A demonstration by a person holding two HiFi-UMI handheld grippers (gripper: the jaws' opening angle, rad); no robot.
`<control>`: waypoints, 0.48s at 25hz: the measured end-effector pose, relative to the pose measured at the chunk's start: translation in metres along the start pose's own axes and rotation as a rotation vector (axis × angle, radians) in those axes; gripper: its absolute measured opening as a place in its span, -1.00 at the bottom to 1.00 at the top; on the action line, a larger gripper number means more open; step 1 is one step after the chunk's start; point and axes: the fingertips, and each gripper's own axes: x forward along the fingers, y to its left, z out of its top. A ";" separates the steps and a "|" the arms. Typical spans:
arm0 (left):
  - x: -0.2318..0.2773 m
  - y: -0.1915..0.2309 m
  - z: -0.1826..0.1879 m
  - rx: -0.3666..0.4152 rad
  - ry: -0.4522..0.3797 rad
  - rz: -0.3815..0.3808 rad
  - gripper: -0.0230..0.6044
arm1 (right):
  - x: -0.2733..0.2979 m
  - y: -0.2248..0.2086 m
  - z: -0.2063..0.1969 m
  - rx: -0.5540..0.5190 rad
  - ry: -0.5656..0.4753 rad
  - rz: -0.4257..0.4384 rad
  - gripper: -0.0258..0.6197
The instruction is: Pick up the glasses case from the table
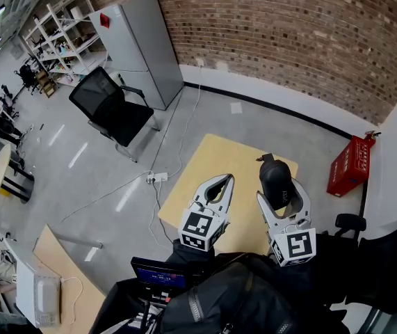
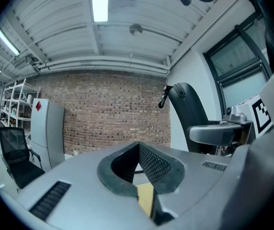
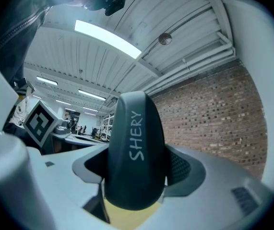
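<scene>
A dark grey glasses case (image 1: 276,181) with the word SHERY on it is held up above the small wooden table (image 1: 215,160). My right gripper (image 1: 279,190) is shut on the case (image 3: 136,152), which stands on end between the jaws and fills the middle of the right gripper view. My left gripper (image 1: 220,186) hangs over the table's left part, its jaws closed together with nothing between them. In the left gripper view the ribbed fingertips (image 2: 152,163) meet, and the case (image 2: 189,110) shows at the right.
A black office chair (image 1: 111,107) and a grey cabinet (image 1: 139,44) stand on the floor at the left. A red crate (image 1: 350,165) sits by the brick wall (image 1: 302,33) at the right. White cables (image 1: 158,178) lie beside the table.
</scene>
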 end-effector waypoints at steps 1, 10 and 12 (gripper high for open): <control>0.000 0.000 -0.001 0.001 0.001 0.000 -0.93 | 0.000 0.000 0.000 0.000 0.001 0.000 0.15; -0.005 0.005 -0.002 0.001 0.003 -0.004 -0.93 | 0.004 0.008 -0.002 0.003 0.004 0.000 0.15; -0.005 0.004 -0.001 0.001 0.002 -0.001 -0.93 | 0.003 0.007 -0.001 0.003 0.003 0.002 0.15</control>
